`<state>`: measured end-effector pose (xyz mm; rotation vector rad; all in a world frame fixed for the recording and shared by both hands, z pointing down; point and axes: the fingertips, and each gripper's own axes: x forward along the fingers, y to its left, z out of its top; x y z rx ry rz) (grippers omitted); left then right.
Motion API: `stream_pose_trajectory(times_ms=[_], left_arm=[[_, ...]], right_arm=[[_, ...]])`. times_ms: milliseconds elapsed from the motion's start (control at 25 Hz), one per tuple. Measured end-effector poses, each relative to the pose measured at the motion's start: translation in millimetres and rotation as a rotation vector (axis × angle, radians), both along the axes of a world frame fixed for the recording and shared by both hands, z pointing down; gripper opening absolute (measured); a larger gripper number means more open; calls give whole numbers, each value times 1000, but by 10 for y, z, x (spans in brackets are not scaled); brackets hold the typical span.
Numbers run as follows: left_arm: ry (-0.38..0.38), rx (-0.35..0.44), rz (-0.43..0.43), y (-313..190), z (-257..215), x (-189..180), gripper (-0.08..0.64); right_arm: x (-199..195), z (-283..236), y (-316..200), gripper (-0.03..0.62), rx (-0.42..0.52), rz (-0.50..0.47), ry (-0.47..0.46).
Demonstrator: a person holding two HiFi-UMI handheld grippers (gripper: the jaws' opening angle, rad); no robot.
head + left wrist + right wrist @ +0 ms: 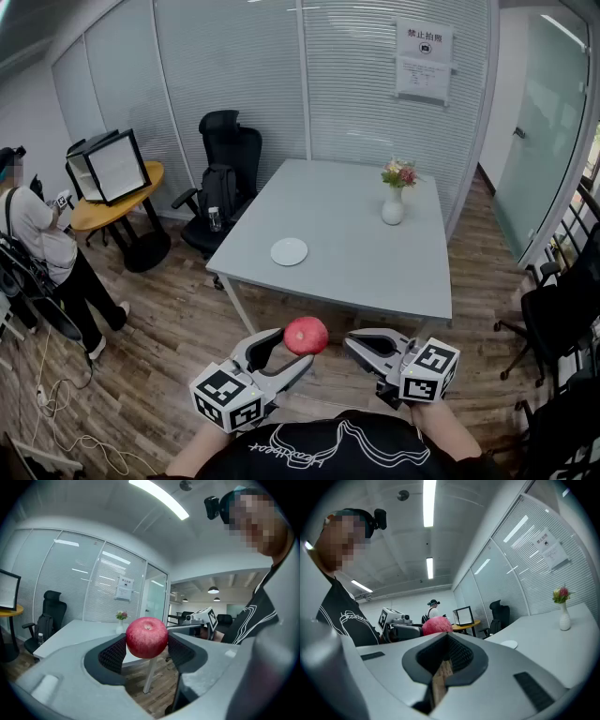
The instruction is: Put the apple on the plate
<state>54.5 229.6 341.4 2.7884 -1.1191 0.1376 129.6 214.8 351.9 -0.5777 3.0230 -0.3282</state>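
Glass walls ring a grey counter (366, 234) whose plate (289, 251) sits by its near-left edge, well ahead of the apple (306, 336) and slightly to its left. Left fingers (112, 654) stand wide, clamped on the apple's sides, holding it in the air short of the counter, over the floor. Right fingers (459, 656) are all but together on nothing, so I judge the carry forward falls to the left fingers, which are also nearer the plate.

R gripper (445, 644) fingers (461, 654) together, empty
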Motion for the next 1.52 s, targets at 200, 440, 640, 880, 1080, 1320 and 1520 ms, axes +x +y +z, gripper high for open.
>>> stream_pose_trajectory(times_ms=[200,440,640,880,1080,1320,1520], left_arm=[[-18,18,-5,49,-23,82,285],[-21,17,1,91,-10,173,285],[-10,-6,-5,38,65,159,285],[1,-52,-1,-112,237,129,285],[6,-79,2,-368,305,6,285],[18,-116,4,-873,378,-236,285],[16,-130,17,-1365,425,-530,285]], right_arm=[[65,-39,41,8,19,-5,0],[149,-48,60,8,23,-1,-1],[168,14,-23,8,-14,19,-12],[73,221,-103,9,-63,-8,-6],[-30,291,-367,9,-90,5,10],[-247,375,-869,9,-137,22,20],[-520,439,-1365,9,-163,51,18]])
